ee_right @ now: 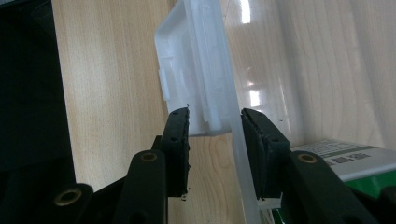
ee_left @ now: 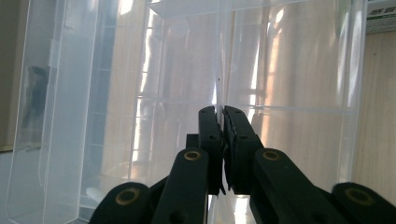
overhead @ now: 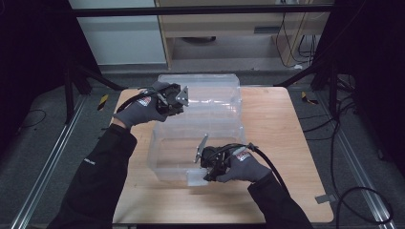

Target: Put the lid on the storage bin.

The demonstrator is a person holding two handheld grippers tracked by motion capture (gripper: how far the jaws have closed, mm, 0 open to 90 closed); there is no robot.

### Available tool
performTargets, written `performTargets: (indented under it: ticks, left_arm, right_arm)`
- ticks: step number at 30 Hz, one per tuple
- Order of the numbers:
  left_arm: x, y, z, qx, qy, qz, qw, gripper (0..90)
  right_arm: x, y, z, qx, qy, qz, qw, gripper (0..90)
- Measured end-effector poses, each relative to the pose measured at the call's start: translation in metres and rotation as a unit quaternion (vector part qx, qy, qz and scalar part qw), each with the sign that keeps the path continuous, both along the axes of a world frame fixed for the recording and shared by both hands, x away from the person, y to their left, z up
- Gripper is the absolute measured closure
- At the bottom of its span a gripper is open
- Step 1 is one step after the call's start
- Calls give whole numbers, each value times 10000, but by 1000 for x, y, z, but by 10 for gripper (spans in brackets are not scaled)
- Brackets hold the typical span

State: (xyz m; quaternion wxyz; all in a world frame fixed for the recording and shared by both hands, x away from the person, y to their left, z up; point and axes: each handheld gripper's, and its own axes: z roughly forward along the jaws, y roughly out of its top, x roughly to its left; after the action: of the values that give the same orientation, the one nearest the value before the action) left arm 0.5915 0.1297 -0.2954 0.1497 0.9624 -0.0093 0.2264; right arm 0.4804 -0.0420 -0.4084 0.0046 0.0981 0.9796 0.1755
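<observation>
On the wooden surface [overhead: 282,138]: a clear plastic box [overhead: 177,157] with its lid [overhead: 210,98] raised.
Left claw [ee_left: 219,116] is clamped on the lid's thin edge at the back; right claw [ee_right: 215,126] grips the box's front latch [ee_right: 196,88] and wall.

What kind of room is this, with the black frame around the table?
Probably a lab recording station: a wooden table inside dark curtains, loose cables on the floor, and a gloved person working a clear plastic box with a hand-held left claw and right claw.

Left tongs [ee_left: 219,116] pinched, right tongs [ee_right: 215,122] seemingly clamped.
</observation>
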Motion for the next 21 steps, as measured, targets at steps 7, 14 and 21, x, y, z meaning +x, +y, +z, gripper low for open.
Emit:
performTargets:
  ticks: [7,14,21]
  left_arm:
    - [-12,2,1,-113,-40,-58,9999,865]
    - [-22,5,1,-212,-43,-110,9997,867]
    - [-37,7,1,-235,-78,-166,9996,866]
  right_arm:
    - [1,0,0,5,17,10,10000,634]
    - [1,1,0,-40,-22,34,10000,634]
    - [1,0,0,-34,-1,28,10000,634]
